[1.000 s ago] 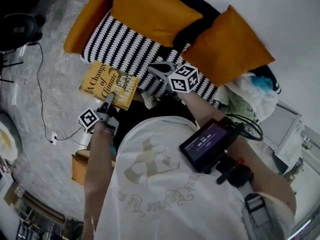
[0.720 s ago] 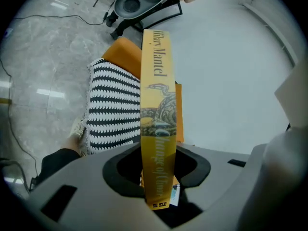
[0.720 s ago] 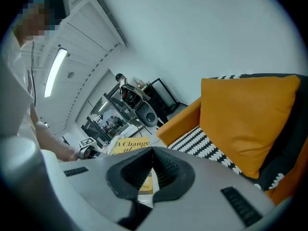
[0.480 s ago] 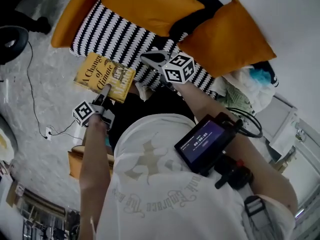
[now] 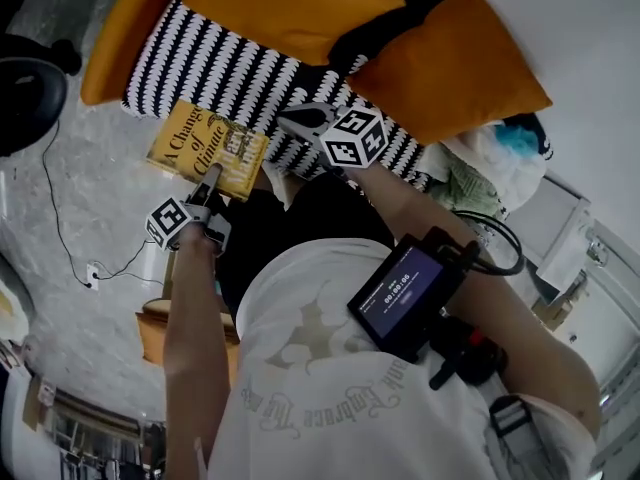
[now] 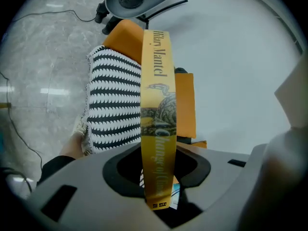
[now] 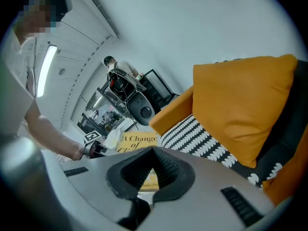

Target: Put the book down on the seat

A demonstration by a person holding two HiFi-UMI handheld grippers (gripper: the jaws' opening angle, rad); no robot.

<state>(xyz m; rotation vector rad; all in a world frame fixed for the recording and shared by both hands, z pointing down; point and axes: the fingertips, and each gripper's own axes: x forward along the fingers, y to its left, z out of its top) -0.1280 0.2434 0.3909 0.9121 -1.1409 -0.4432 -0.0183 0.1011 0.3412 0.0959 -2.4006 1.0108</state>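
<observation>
The yellow book (image 5: 205, 148) is held flat at the front edge of the seat (image 5: 225, 68), a black-and-white patterned cushion. My left gripper (image 5: 210, 183) is shut on the book's near edge. In the left gripper view the spine (image 6: 158, 114) stands upright between the jaws of the left gripper (image 6: 156, 177). My right gripper (image 5: 300, 123) hovers over the seat's front right part, its tips together and holding nothing. In the right gripper view, the book's cover (image 7: 137, 141) shows past the closed tips of the right gripper (image 7: 153, 152).
Two orange cushions (image 5: 280, 3) (image 5: 450, 63) lean against the seat's back. A heap of cloth and bags (image 5: 490, 163) lies to the right. On the grey floor are a cable (image 5: 60, 218), a black chair base (image 5: 25, 88) and a brown box (image 5: 155, 333).
The left gripper has carried the book slightly up and left along the seat's front edge. The right gripper has stayed over the seat, tips together.
</observation>
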